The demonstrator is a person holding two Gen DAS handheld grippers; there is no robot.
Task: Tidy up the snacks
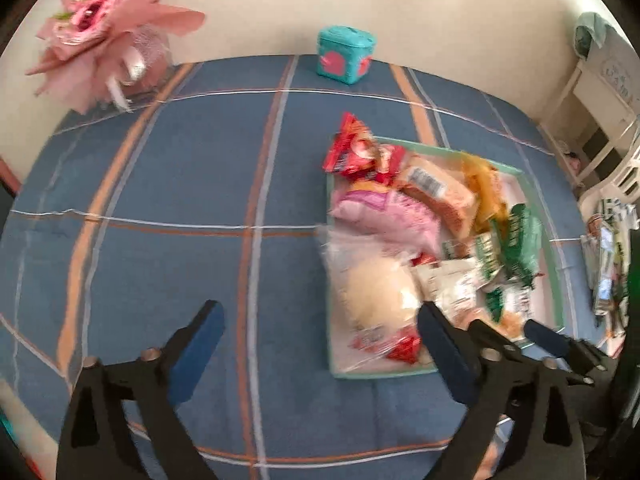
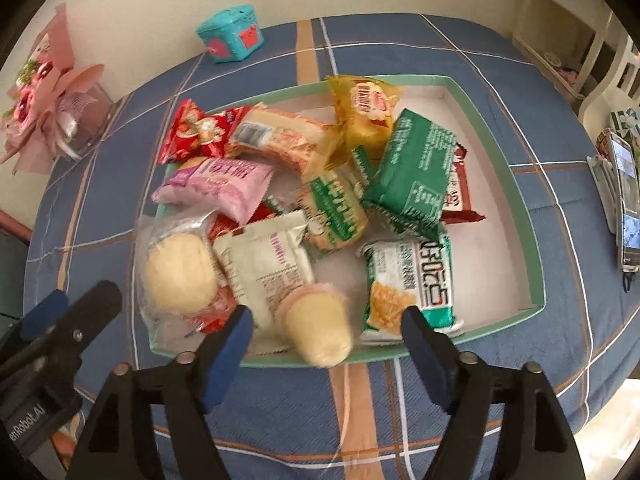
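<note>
Under the piled snacks (image 2: 280, 184), the tray (image 2: 496, 136) floor is mostly hidden.

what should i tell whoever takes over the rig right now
Left tool: open, nothing in it, over the blue plaid cloth beside the tray's near left corner.
Right tool: open; a pale cup-shaped snack lies tipped on the tray's near rim between the fingers, not gripped.
Snacks: all that show are piled in the green-rimmed tray, mostly on its left side; a red packet overhangs the far left corner.
Left: seat the cup snack and tidy the pile.
</note>
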